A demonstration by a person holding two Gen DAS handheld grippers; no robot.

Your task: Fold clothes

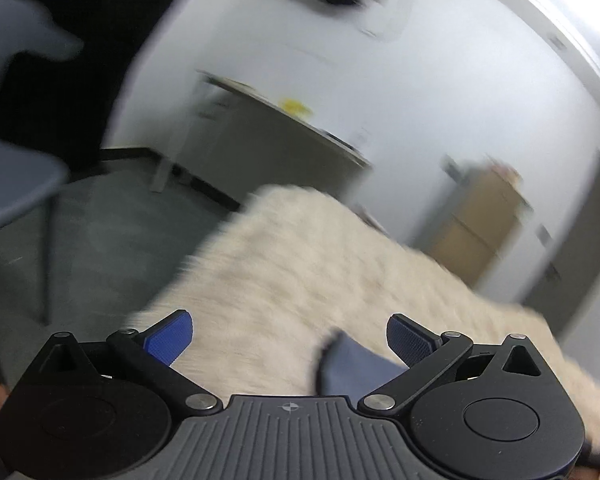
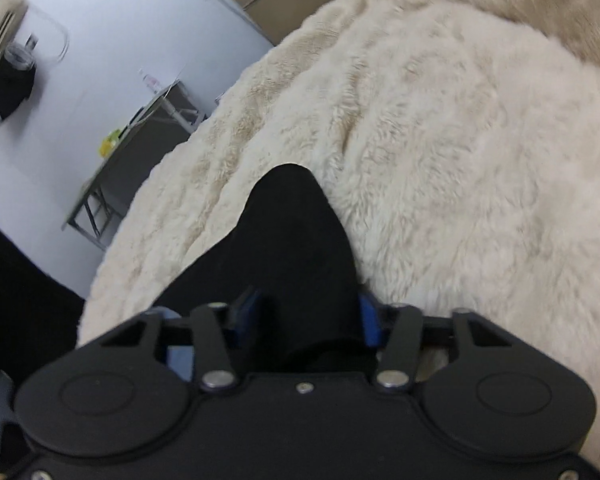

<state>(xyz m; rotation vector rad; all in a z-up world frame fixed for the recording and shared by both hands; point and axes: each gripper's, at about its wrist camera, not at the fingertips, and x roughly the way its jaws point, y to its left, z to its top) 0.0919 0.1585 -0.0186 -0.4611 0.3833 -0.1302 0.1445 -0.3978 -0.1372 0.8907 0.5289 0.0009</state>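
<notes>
The right hand-held gripper (image 2: 306, 320), at the bottom centre of its view, is clenched on a black cloth (image 2: 296, 240), which runs up mid-frame over a cream fleece (image 2: 440, 140) filling the right side. The left hand-held gripper (image 1: 288, 338) is spread wide with nothing pinched between the blue pads (image 1: 168, 338); blurry fleece (image 1: 300, 260) is seen just beyond, a desk (image 1: 260, 136) further back.

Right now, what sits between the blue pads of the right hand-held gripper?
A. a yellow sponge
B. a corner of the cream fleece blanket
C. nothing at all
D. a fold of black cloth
D: in the right wrist view the right hand-held gripper has its blue pads closed against black cloth, which lies over the cream fleece blanket.
</notes>
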